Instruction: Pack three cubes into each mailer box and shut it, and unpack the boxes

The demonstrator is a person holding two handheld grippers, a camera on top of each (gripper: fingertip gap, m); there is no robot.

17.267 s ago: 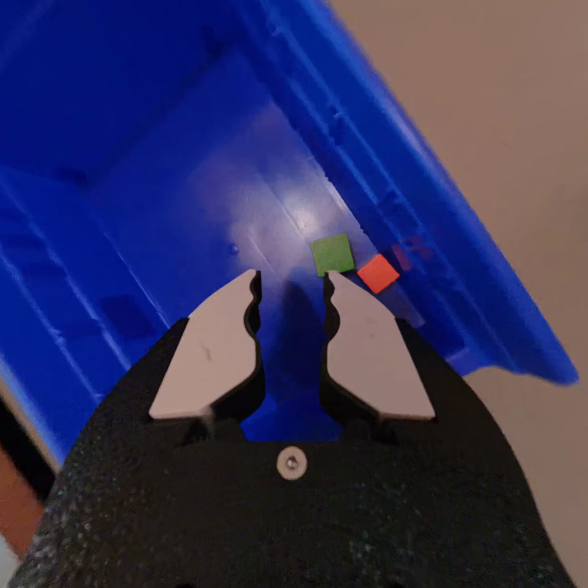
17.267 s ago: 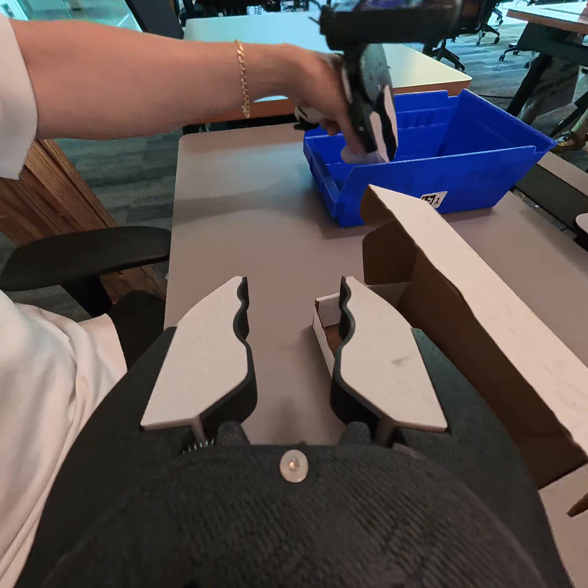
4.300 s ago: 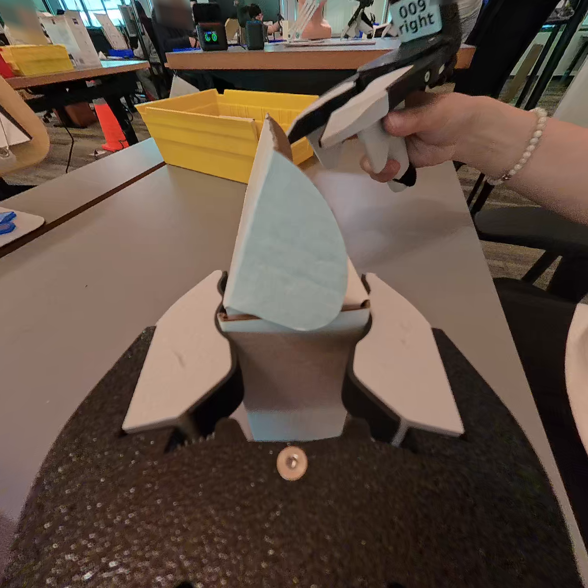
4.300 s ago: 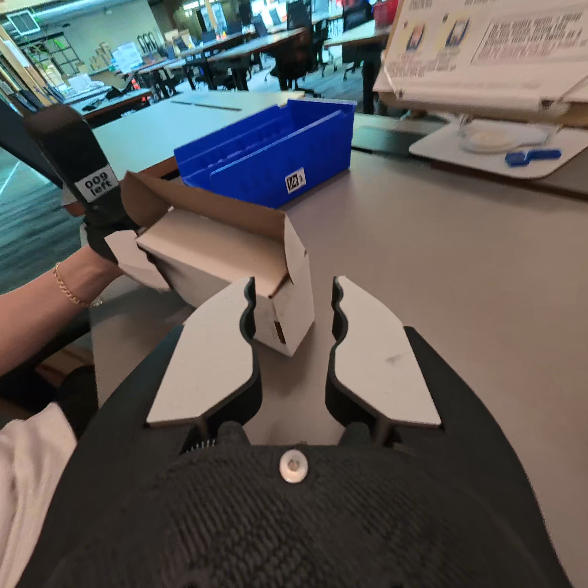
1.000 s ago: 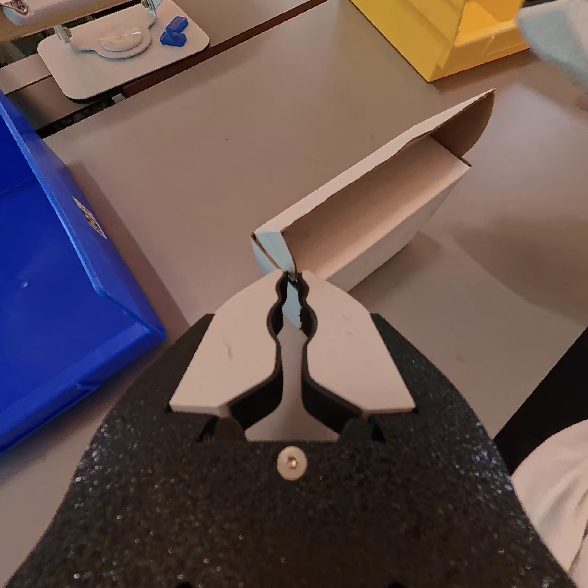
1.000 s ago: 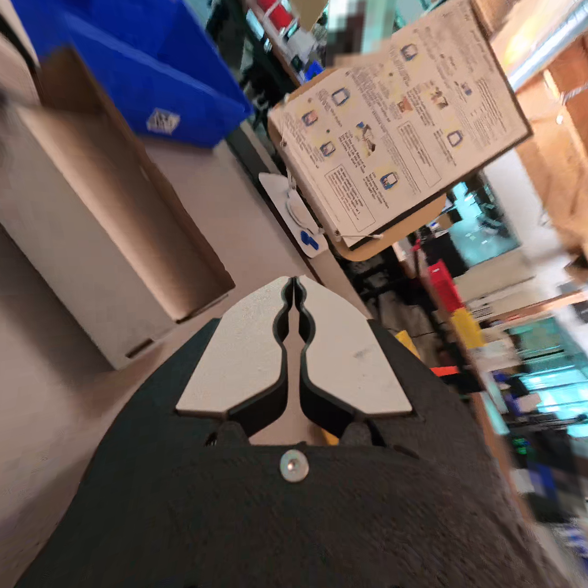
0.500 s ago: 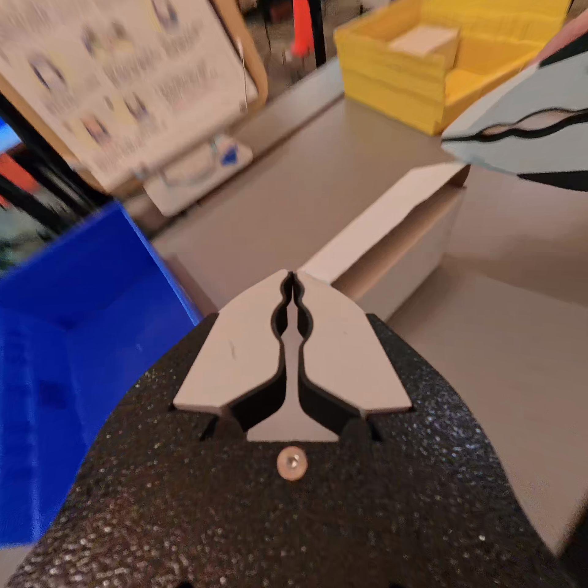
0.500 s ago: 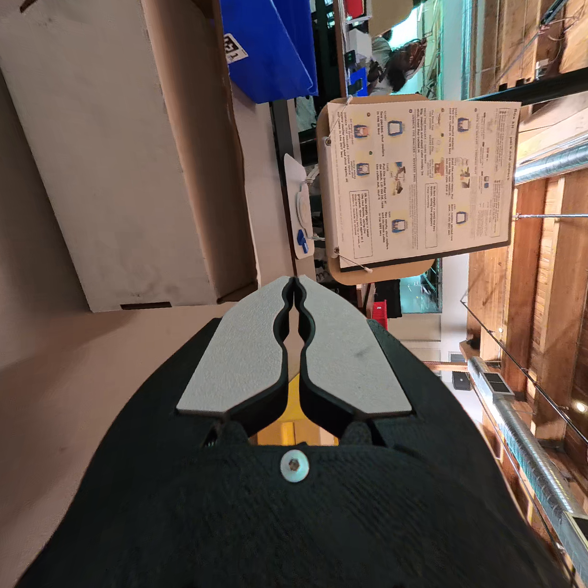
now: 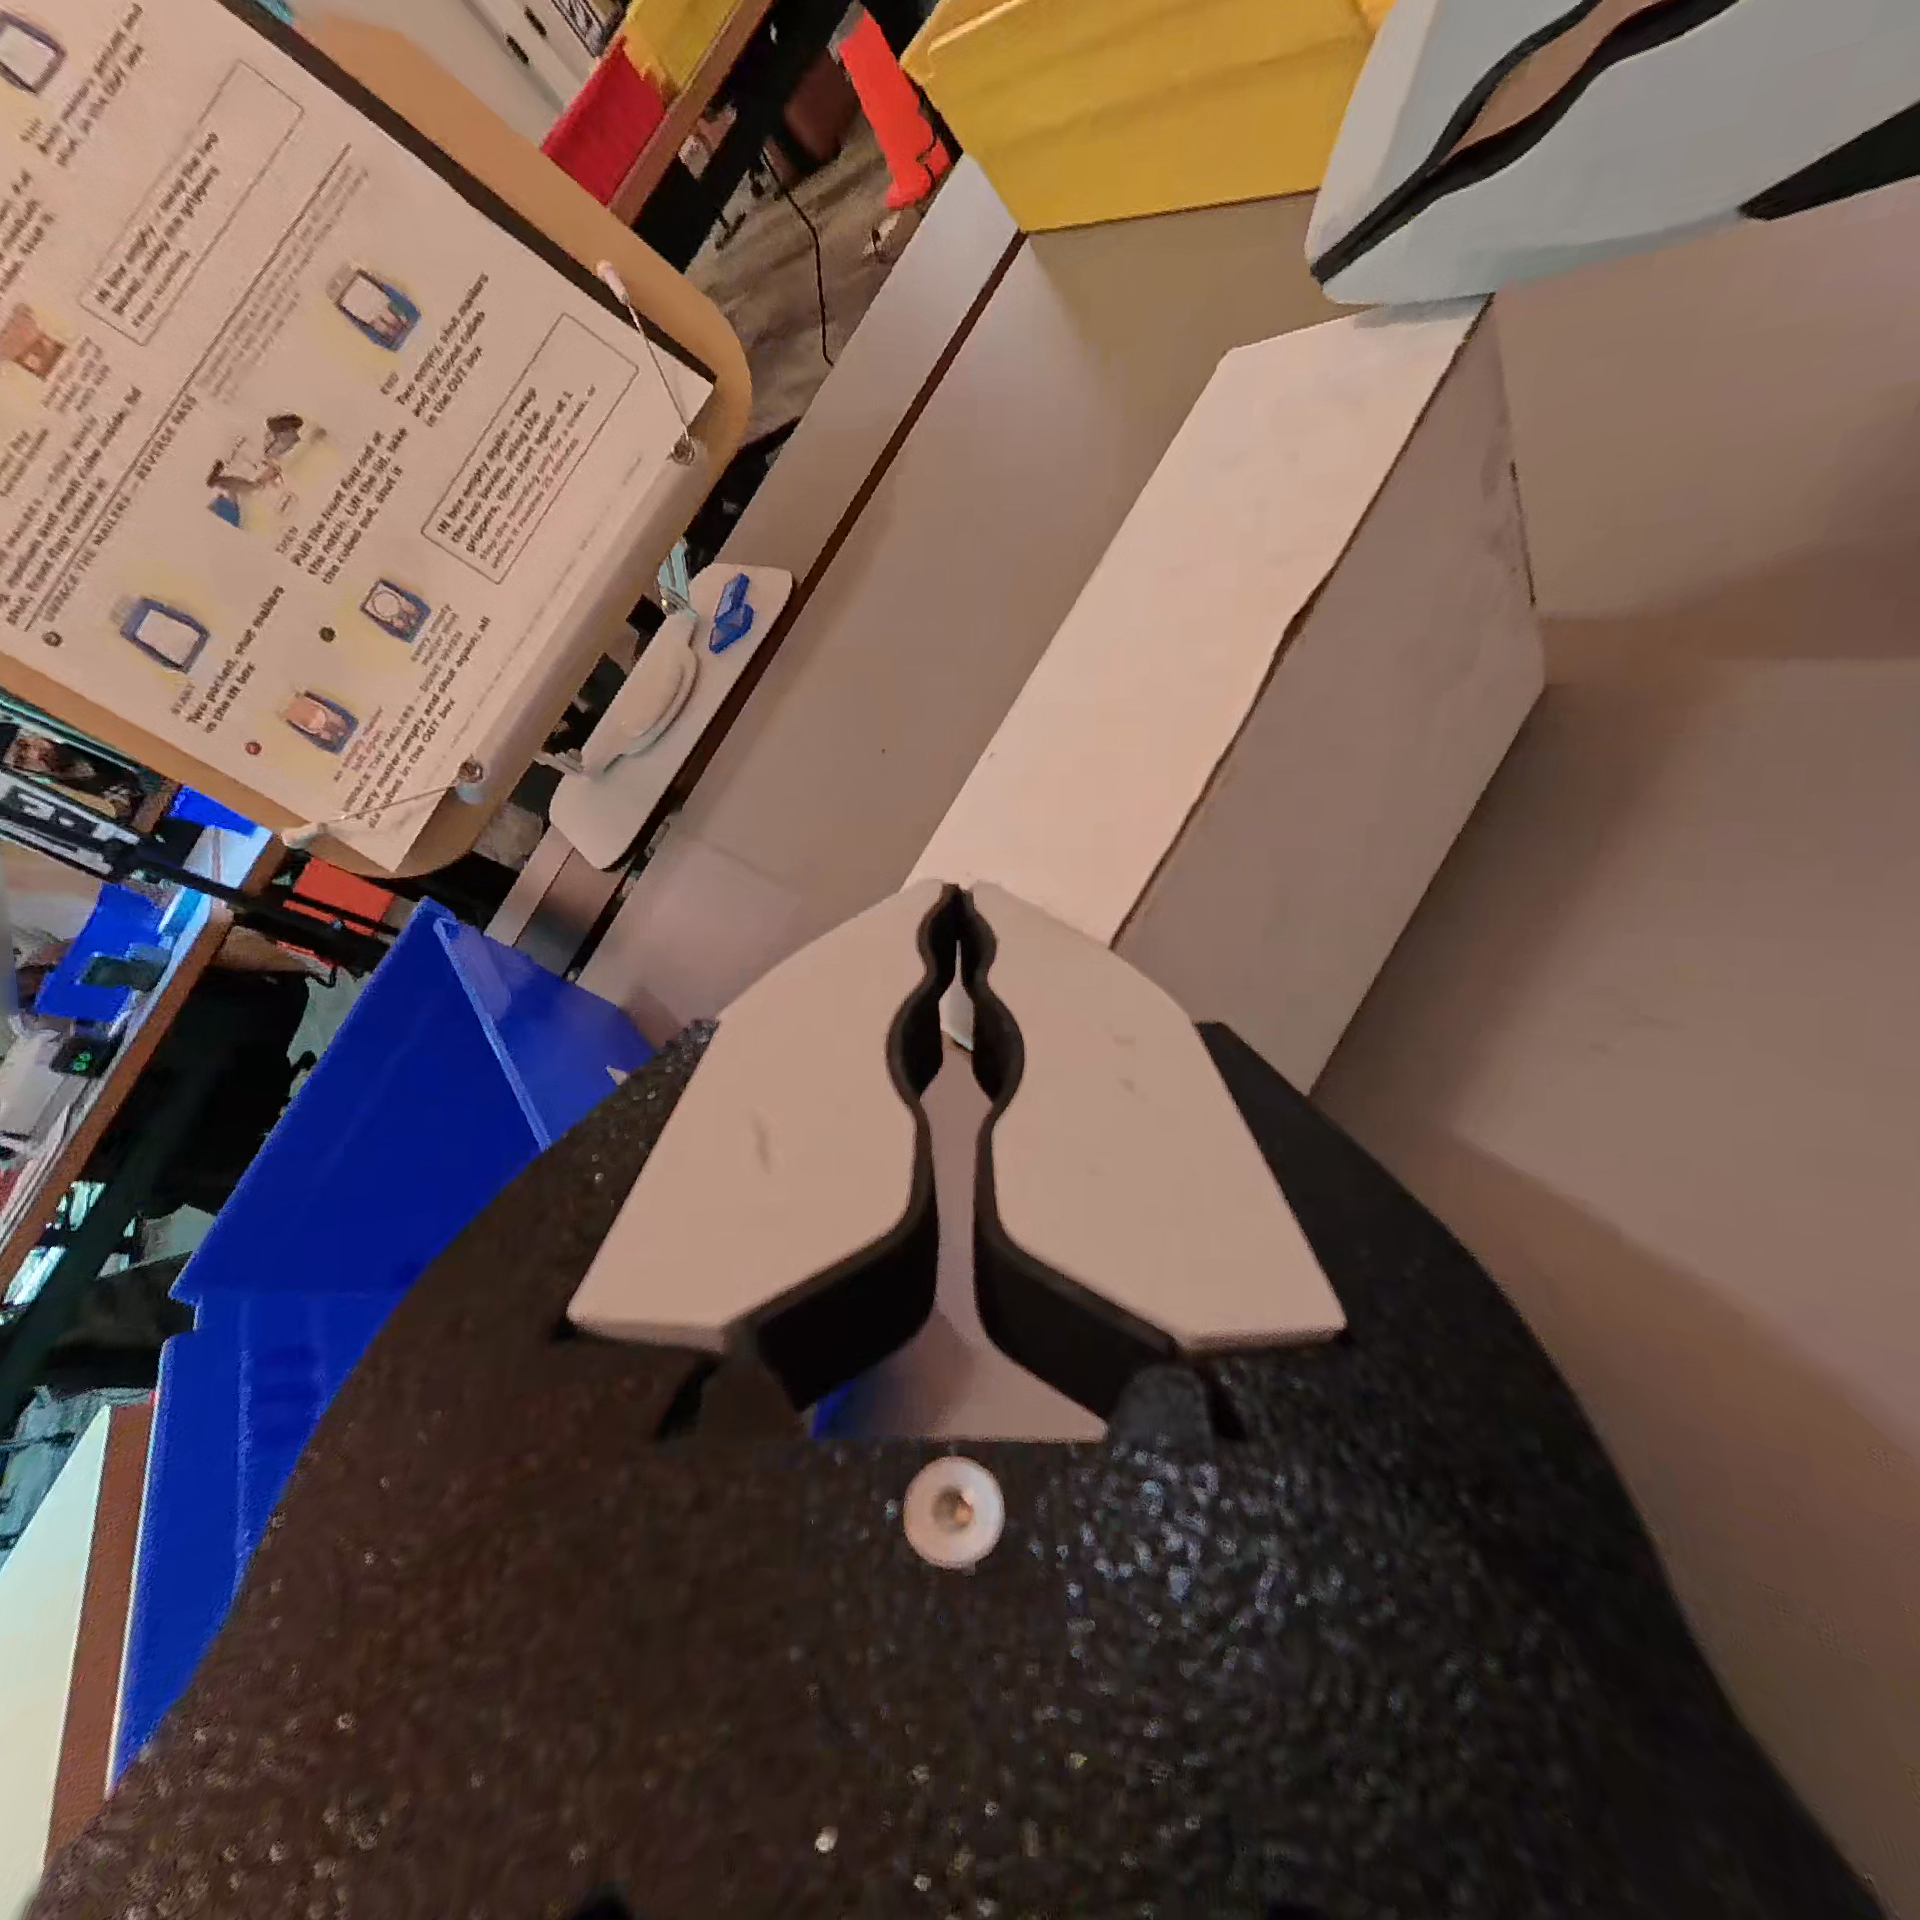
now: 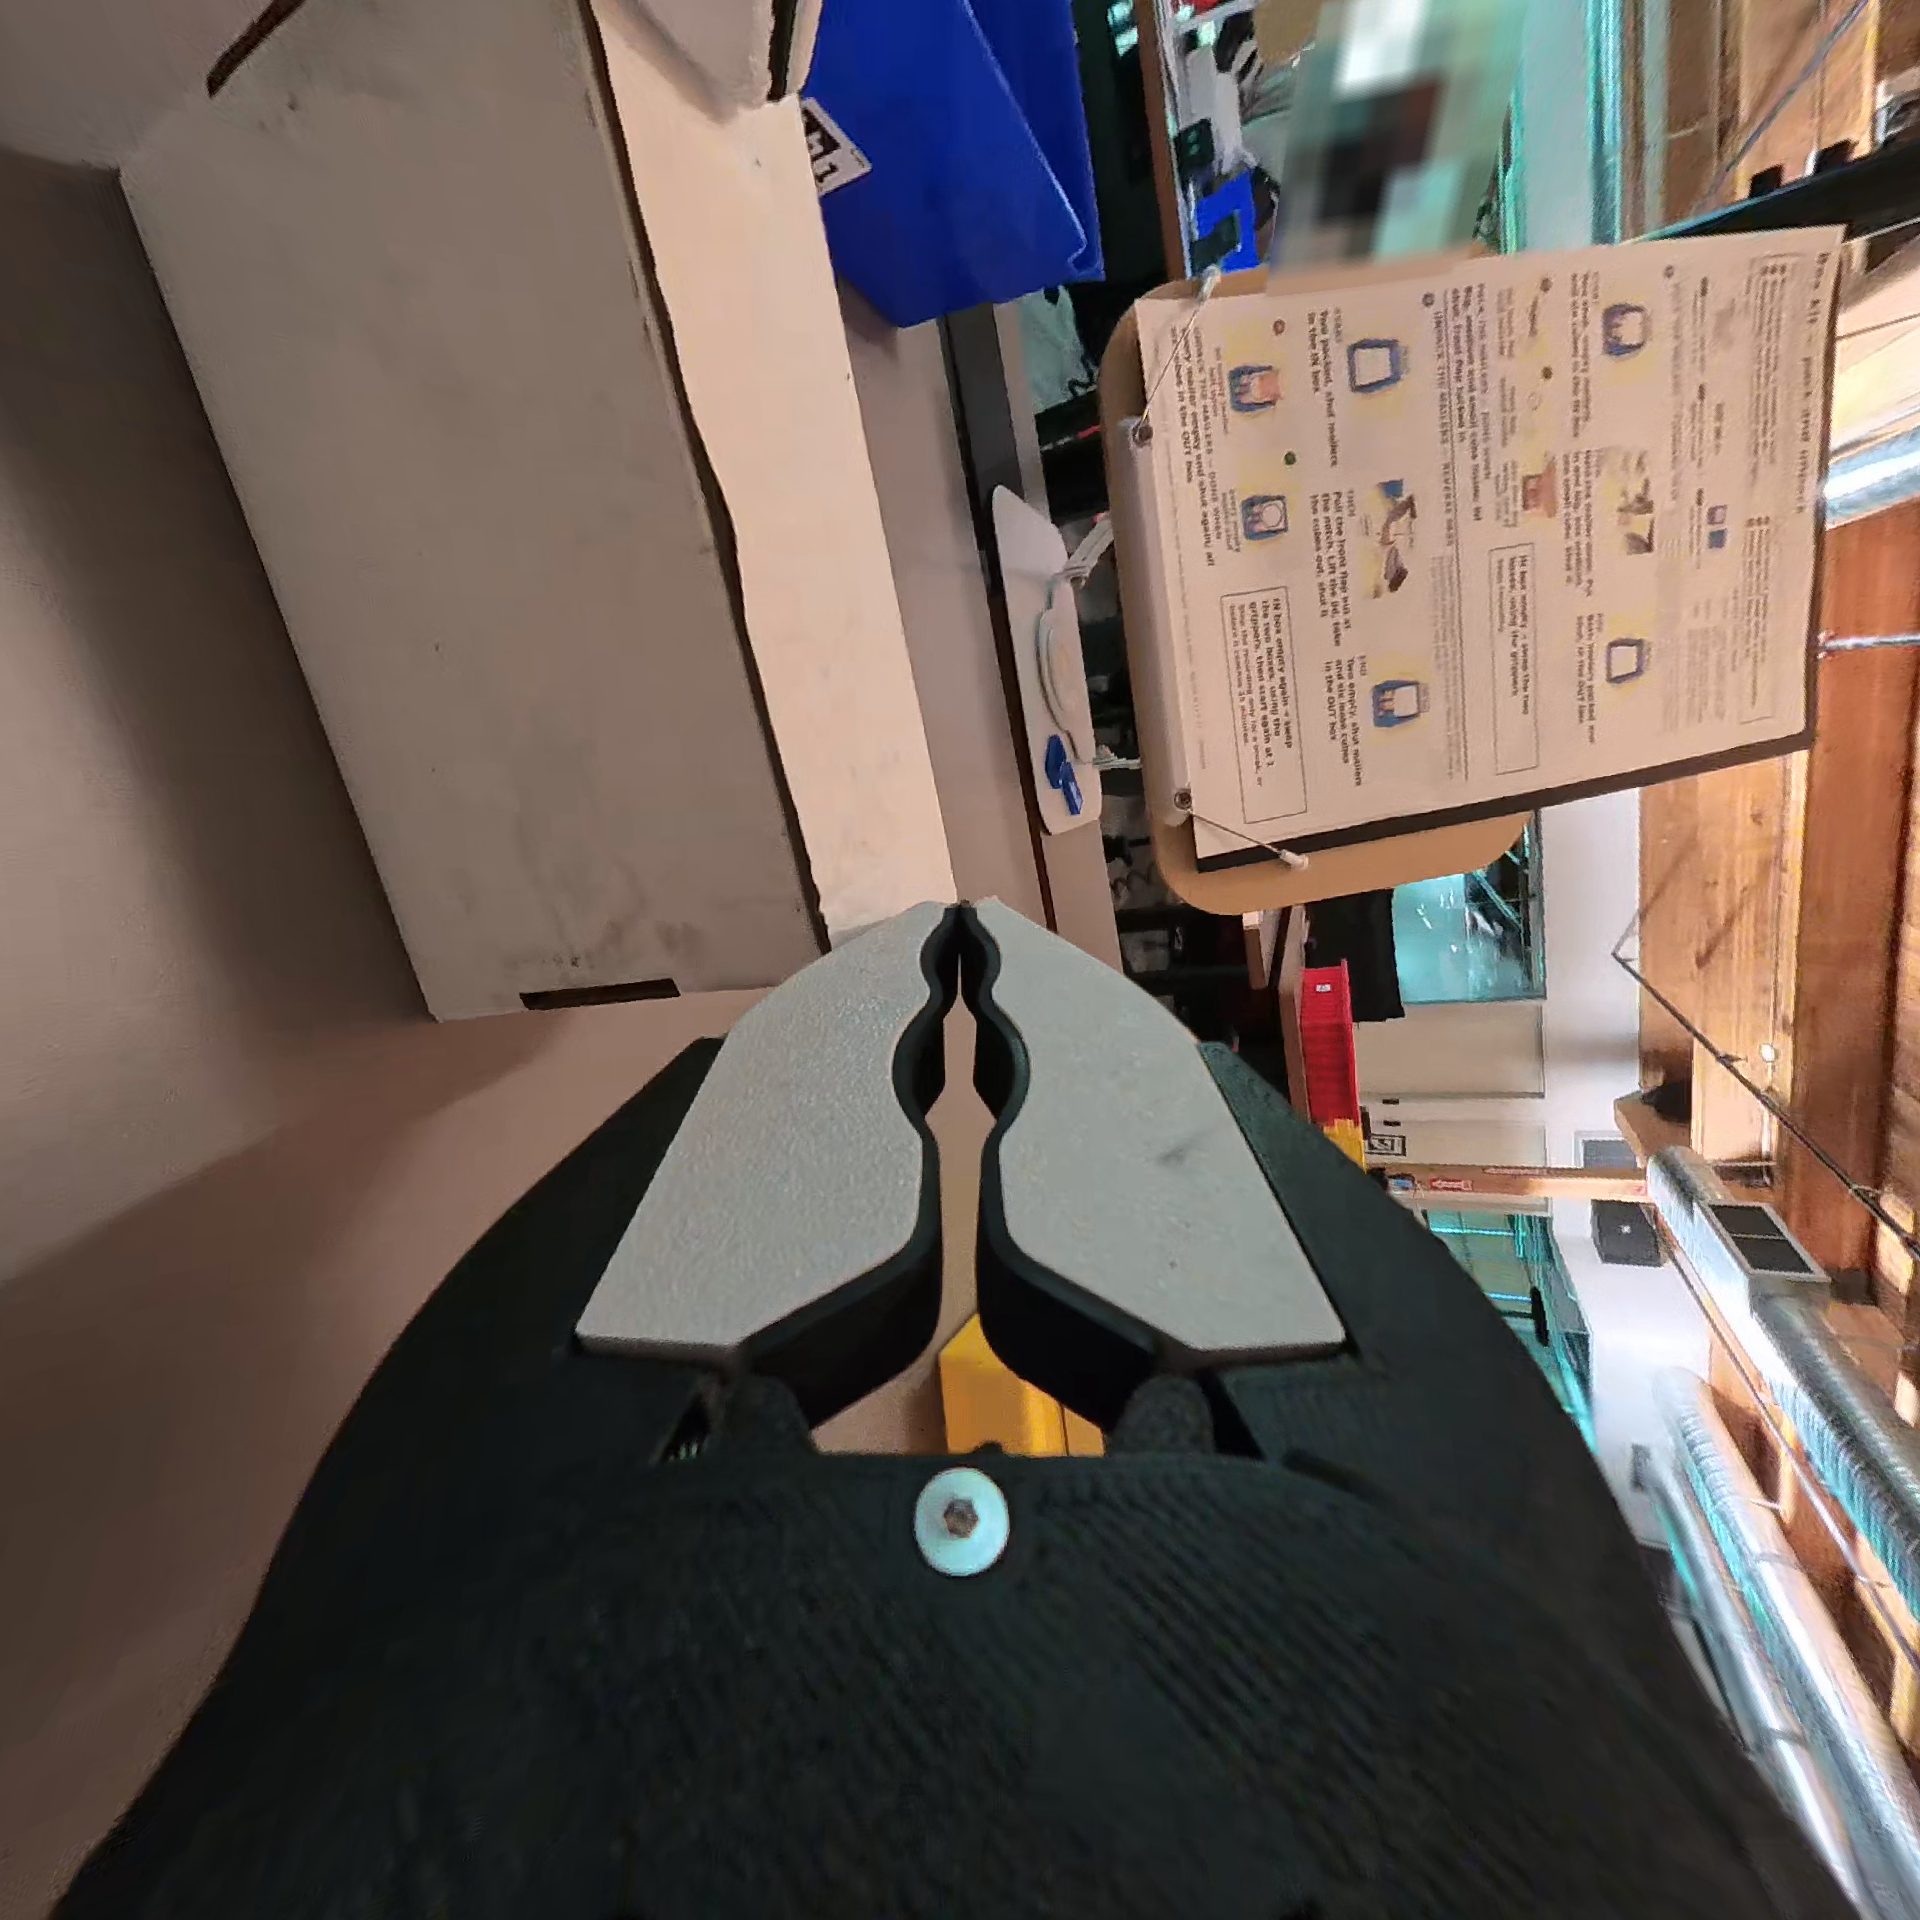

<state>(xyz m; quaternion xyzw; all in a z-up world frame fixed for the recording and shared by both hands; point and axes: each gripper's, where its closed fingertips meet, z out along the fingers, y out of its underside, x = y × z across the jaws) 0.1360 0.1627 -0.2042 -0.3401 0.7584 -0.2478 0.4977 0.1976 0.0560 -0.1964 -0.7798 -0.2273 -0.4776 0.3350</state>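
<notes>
Pressing tips: the left hand-held gripper [image 9: 957, 918] has its two fingers closed tip to tip with nothing between them, held at the near end of the mailer box [image 9: 1226, 665].
Right hand-held gripper [image 10: 961, 910]: fingers also closed together, holding nothing; in the left wrist view it shows at the upper right [image 9: 1621, 156], its closed tips resting on or just above the far end of the box lid.
Mailer box: white cardboard, lid folded down over the body, lying on the table [image 9: 1704, 935]; in the right wrist view [image 10: 447, 499] a small slot shows in its end wall near the gripper tips.
Lid seam: the lid's edge runs along the top of the long side wall; whether the flap is fully tucked cannot be told.
Cubes: not visible in either view; the box contents are hidden.
Blue bin [image 9: 343, 1174]: plastic, on the table near the box's end on the left gripper's side; also seen past the box in the right wrist view [image 10: 935, 156], with a small white sticker on its wall.
Yellow bin [image 9: 1122, 94]: on the table beyond the box's far end.
Instruction sheet [image 9: 260, 416]: printed page clipped to a board on a stand at the table's back edge, with a white base plate [image 9: 665, 717] below it.
Right view tilt: the camera is rolled on its side, so the table appears at the left.
</notes>
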